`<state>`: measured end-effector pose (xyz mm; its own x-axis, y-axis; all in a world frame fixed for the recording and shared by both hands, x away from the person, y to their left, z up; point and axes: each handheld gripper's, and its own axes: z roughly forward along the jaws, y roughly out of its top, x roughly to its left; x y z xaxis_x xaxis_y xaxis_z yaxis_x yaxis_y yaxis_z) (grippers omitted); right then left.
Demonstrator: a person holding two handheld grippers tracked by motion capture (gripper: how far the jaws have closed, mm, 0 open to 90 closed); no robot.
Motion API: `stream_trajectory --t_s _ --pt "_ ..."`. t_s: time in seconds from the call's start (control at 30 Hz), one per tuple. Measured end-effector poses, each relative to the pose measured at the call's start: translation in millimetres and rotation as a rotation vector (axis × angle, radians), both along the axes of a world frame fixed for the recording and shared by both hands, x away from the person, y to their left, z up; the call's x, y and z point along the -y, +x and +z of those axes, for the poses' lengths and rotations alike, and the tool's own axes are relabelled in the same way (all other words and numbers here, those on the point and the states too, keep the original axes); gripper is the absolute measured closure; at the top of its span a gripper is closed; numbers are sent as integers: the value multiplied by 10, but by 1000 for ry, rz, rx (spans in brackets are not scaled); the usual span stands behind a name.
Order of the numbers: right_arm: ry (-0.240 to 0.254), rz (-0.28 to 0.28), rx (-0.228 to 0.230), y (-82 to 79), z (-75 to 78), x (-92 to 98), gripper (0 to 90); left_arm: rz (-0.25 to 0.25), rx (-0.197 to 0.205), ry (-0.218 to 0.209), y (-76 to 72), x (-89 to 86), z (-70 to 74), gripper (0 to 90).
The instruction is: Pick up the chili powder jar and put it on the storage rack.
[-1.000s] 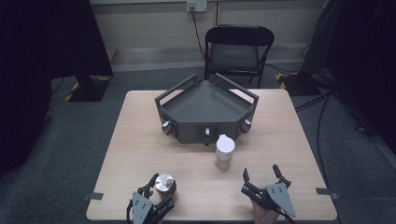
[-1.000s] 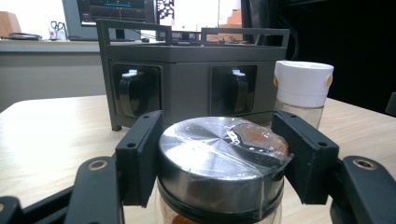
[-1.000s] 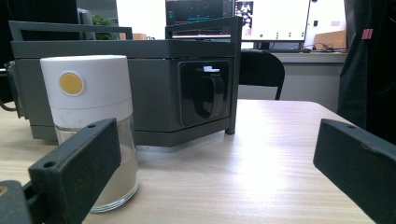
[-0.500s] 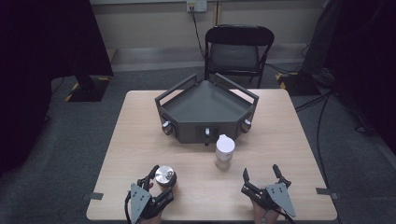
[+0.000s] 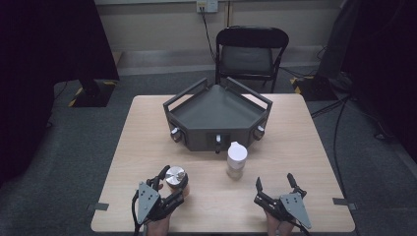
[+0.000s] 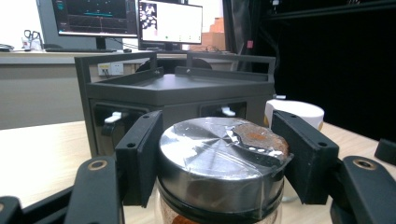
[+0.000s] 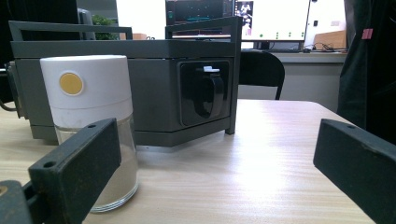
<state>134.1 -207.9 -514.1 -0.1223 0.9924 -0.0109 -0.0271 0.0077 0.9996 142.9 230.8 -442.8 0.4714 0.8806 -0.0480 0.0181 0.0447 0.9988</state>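
Two jars (image 5: 176, 180) near table's front edge (image 5: 221, 230)

Wooden table (image 5: 147, 147), grey tray (image 5: 216, 115), white-capped jar (image 5: 236, 160) standing on it

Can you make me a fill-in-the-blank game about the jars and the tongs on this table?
1. The left tongs are shut on the jar with the ____ lid.
2. The right tongs are ____ and hold nothing.
3. The other jar has a ____ lid.
4. Behind the table stands a black ____.

Missing words: silver; open; white; chair
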Motion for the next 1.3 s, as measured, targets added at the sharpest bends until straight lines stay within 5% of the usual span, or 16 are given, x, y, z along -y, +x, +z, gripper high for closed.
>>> stream_trajectory --t_s 0.6,0.7,1.3 --pt "0 2 0 0 0 4 0 -37 50 22 391 108 373 361" --pt "0 2 0 0 0 4 0 -23 45 -4 440 154 399 362" --pt "-1 8 0 0 0 13 0 29 19 -7 767 334 666 362"
